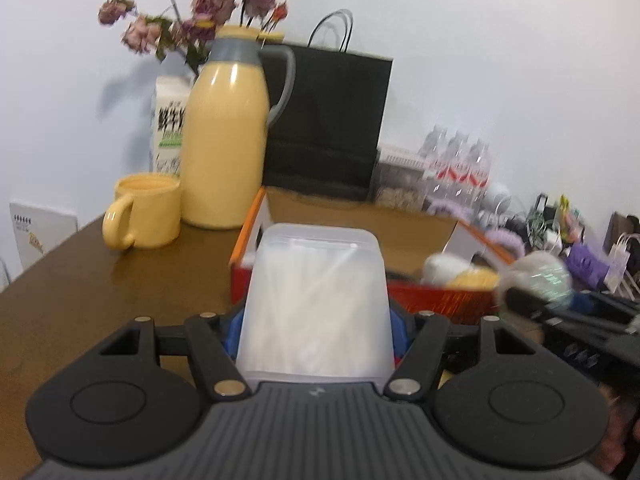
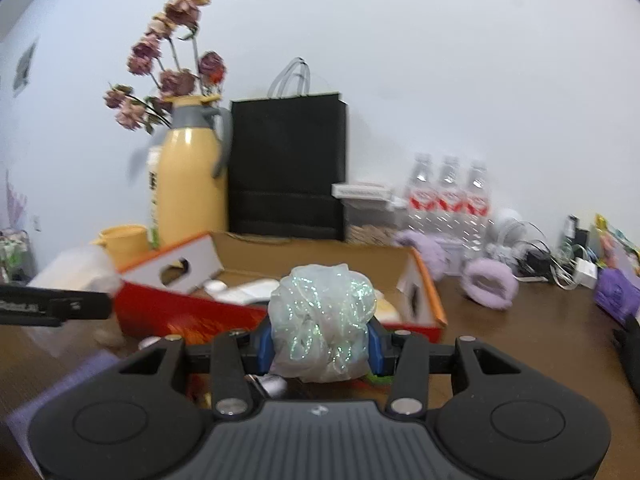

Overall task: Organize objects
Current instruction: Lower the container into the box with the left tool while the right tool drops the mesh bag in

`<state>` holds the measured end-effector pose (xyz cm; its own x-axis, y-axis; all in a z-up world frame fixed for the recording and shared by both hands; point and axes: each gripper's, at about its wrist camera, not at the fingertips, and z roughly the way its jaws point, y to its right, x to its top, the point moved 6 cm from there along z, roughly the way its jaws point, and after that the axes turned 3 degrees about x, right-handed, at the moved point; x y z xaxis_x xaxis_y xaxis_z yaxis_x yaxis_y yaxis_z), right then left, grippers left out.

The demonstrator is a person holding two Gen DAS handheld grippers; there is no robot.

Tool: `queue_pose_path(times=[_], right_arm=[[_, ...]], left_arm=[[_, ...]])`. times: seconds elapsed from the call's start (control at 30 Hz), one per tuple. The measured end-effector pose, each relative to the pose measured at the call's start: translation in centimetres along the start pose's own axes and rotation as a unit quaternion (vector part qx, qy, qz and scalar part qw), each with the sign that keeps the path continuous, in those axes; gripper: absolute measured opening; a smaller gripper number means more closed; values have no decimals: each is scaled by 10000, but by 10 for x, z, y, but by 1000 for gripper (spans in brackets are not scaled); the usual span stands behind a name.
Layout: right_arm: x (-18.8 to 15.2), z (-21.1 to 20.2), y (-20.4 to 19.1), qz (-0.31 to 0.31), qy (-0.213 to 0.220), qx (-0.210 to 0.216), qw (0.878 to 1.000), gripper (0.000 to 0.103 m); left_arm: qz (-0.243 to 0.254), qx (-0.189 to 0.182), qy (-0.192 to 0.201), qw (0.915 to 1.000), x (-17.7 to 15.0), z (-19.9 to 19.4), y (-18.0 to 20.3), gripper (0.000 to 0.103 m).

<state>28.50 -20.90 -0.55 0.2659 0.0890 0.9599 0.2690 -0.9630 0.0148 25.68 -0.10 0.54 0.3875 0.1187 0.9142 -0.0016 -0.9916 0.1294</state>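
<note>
Your left gripper [image 1: 316, 320] is clamped on the tub [image 1: 316, 300], your right gripper [image 2: 320, 340] on the puff [image 2: 322, 320], both just short of the box's [image 2: 192, 312] near wall. Carry both over that wall next, then release.

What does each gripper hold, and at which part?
Left gripper: plastic box, by its two sides. Right gripper: mesh puff, by its lower sides.

Frosted plastic box [image 1: 316, 300]; shimmery mesh pouf [image 2: 322, 324]; glossy thermos [image 1: 226, 140].
</note>
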Motion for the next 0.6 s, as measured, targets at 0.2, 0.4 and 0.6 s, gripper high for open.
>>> queue_pose_path(times=[0.2,0.4,0.6], right_arm=[[25,16,-20,-173,141,112,9997,42],[45,49,-24,-190,185,50,9996,42],[47,94,-21,-83,-45,50,9999,42]], left_arm=[[10,-11,223,9997,39,14,16,66],[-64,90,206,9997,62,46,23,66],[-141,181,93,9997,72,83,20,66]])
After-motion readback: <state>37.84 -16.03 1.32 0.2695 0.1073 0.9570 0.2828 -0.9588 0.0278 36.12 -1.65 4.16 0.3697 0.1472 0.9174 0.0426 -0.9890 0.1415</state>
